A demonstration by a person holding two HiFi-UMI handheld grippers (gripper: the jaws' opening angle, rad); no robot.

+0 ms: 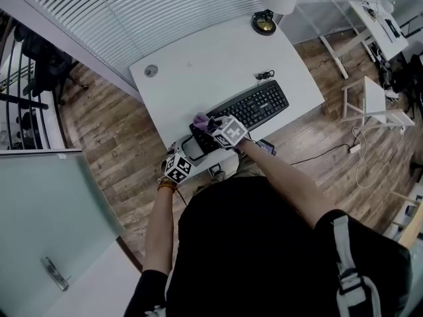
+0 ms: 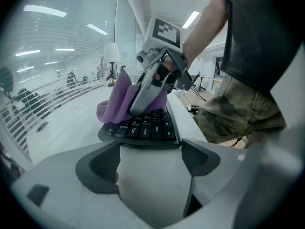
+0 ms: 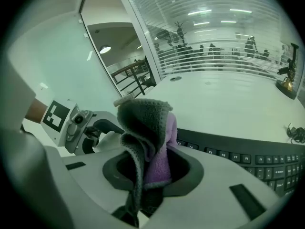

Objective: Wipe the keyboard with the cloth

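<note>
- Right gripper (image 3: 153, 173) is pinching the purple cloth (image 3: 151, 138), with the wad sticking out as the wiping face.
- Cloth is pressing on the keyboard (image 1: 256, 104) at its 8 o'clock end.
- Left gripper (image 2: 150, 159) is sitting spread and empty at 7 o'clock, probably to steady the keyboard.

Desk (image 1: 198, 61): 1 | keyboard (image 1: 254, 107): 1 | cloth (image 1: 200, 119): 1 | lamp (image 1: 264, 23), far desk edge: 1 | left gripper (image 2: 150, 159) + right gripper (image 3: 152, 168): 2
</note>
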